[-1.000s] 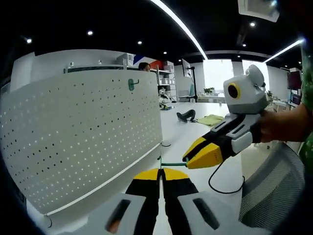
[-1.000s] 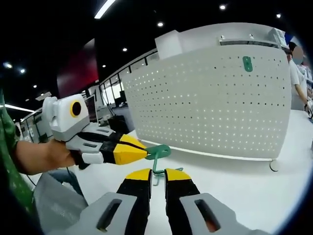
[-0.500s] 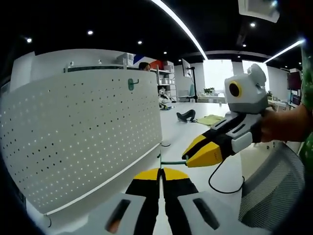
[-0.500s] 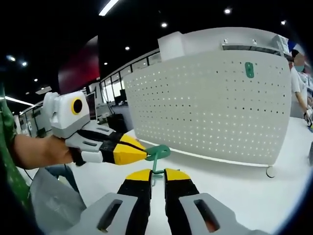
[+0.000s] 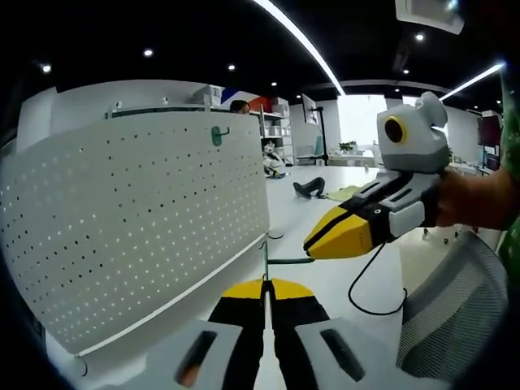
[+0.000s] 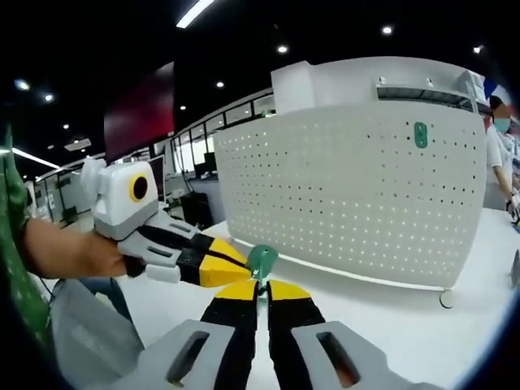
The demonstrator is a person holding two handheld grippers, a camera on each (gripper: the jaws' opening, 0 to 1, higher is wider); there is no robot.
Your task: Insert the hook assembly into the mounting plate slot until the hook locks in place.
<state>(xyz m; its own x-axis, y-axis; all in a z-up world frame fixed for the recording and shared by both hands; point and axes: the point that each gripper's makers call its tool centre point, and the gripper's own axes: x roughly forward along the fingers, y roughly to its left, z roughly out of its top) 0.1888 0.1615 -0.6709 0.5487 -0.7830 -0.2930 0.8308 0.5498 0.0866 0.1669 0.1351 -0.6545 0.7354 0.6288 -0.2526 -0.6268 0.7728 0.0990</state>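
White worktop [image 6: 422, 325] carries the white perforated mounting plate [image 6: 349, 195], centre frame. My left gripper [image 5: 266, 286] and right gripper [image 6: 258, 286] both have jaws clamped on the green metal hook [image 6: 262, 262], lower centre.

A white tabletop [image 5: 341, 280] runs off toward the right of the left gripper view, with a black cable [image 5: 366, 296] looping across it at lower right and a grey mesh chair back [image 5: 443, 313] in the bottom right corner. Further back, at centre, lie a dark object [image 5: 309, 188] and a yellow-green cloth [image 5: 345, 193]. Long ceiling light strips [image 5: 296, 41] cross the top. At the right edge of the right gripper view stands a person in a white top [image 6: 494, 158].
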